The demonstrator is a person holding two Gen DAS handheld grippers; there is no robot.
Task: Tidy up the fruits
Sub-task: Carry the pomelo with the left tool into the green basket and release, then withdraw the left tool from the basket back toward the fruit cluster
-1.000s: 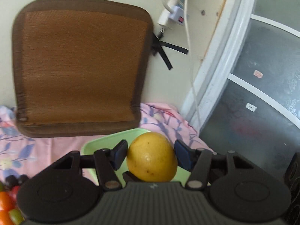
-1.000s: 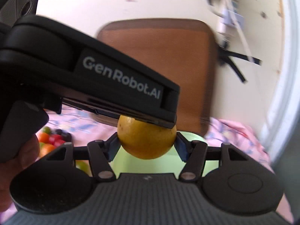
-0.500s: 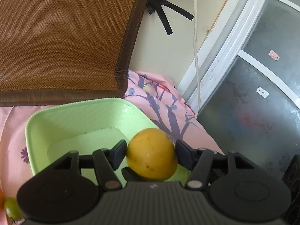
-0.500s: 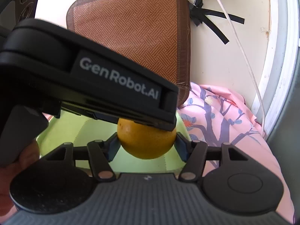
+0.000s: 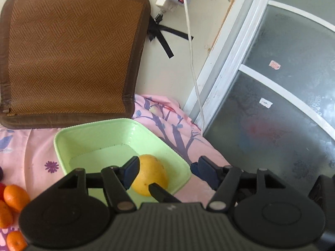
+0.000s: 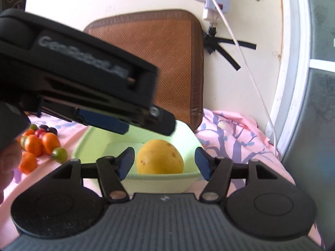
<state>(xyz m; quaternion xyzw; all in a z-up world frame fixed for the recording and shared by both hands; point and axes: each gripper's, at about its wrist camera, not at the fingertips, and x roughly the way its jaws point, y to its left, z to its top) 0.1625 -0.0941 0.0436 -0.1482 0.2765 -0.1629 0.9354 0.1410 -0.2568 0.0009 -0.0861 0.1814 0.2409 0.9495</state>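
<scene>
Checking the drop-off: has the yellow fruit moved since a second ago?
Yes. The yellow fruit has gone from between closed fingers, level with the brown mat, down into the green tray; both hand-held grippers are open.

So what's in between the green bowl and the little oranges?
Just pink flowered cloth, with one purple flower print, between the green bowl and the little oranges. The left wrist view shows it best.

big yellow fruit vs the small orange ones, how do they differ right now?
The yellow fruit lies alone in the green tray; the small orange fruits sit clustered on the pink cloth beside it. The yellow fruit is much bigger and speckled; the orange ones look plain. Neither is gripped.
</scene>
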